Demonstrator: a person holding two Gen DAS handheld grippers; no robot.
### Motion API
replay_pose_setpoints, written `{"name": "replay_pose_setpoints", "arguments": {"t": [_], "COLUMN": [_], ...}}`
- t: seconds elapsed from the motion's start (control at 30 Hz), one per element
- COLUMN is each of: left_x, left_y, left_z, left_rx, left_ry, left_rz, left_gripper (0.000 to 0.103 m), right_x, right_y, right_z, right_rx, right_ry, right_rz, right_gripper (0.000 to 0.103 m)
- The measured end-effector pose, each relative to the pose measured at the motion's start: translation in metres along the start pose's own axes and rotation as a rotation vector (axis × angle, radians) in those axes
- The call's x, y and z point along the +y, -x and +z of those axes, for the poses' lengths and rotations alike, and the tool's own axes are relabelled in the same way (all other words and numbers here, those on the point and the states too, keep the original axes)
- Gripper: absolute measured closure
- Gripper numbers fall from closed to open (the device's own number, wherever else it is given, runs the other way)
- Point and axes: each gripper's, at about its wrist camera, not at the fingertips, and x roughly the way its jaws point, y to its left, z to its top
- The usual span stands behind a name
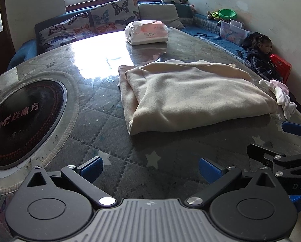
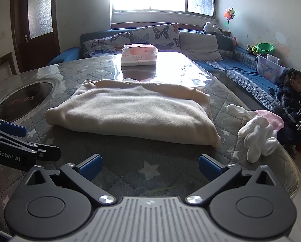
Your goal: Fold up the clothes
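Right wrist view: both the right gripper (image 2: 150, 166) and left gripper (image 1: 150, 168) have fingers spread, empty, before the folded cream garment (image 2: 134, 111), whose underside layers are hidden.

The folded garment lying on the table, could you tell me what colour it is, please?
The folded fleece garment is plain cream-beige, unpatterned; the right wrist view shows it best.

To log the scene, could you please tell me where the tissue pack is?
The tissue pack sits at the table's far end, beyond the folded cream garment, before the butterfly cushions.
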Motion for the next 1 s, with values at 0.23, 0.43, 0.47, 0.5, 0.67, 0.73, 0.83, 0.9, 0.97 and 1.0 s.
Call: {"name": "replay_pose_setpoints", "arguments": {"t": [0.23, 0.43, 0.47, 0.5, 0.67, 0.73, 0.83, 0.9, 0.97, 1.0], "left_x": [-0.0011, -0.0029, -0.0031, -0.0034, -0.0044, -0.0048, -0.0057, -0.0061, -0.0066, -0.0068], "left_y": [0.0011, 0.0007, 0.0004, 0.0002, -0.0008, -0.0012, -0.0014, -0.0012, -0.0015, -0.0020], "left_z": [0.0001, 0.0006, 0.0008, 0.0010, 0.0019, 0.0022, 0.0023, 0.0022, 0.0025, 0.0027], "left_rx": [0.003, -0.002, -0.003, -0.004, -0.008, -0.009, -0.016, -0.018, -0.016, -0.014], "left_ry": [-0.007, -0.010, -0.010, -0.011, -0.011, -0.011, -0.015, -0.019, -0.018, -0.020], "left_rz": [0.001, 0.008, 0.009, 0.010, 0.014, 0.016, 0.016, 0.013, 0.010, 0.010], "left_gripper": [0.000, 0.000, 0.000, 0.000, 0.000, 0.000, 0.000, 0.000, 0.000, 0.000], "right_x": [-0.0011, -0.0019, -0.0021, -0.0023, -0.0031, -0.0034, -0.0026, -0.0021, -0.0016, -0.0018], "right_y": [0.0011, 0.0010, 0.0010, 0.0010, 0.0009, 0.0008, 0.0007, 0.0005, 0.0001, -0.0003], "right_z": [-0.0009, -0.0010, -0.0011, -0.0011, -0.0012, -0.0011, -0.0006, -0.0002, 0.0002, 0.0003], "right_rx": [-0.003, -0.006, -0.006, -0.007, -0.010, -0.011, -0.012, -0.013, -0.013, -0.013], "right_ry": [-0.003, -0.005, -0.006, -0.006, -0.009, -0.010, -0.008, -0.007, -0.006, -0.006], "right_rz": [0.001, 0.002, 0.003, 0.003, 0.004, 0.004, 0.005, 0.005, 0.005, 0.005], "right_gripper": [0.000, 0.000, 0.000, 0.000, 0.000, 0.000, 0.000, 0.000, 0.000, 0.000]}}
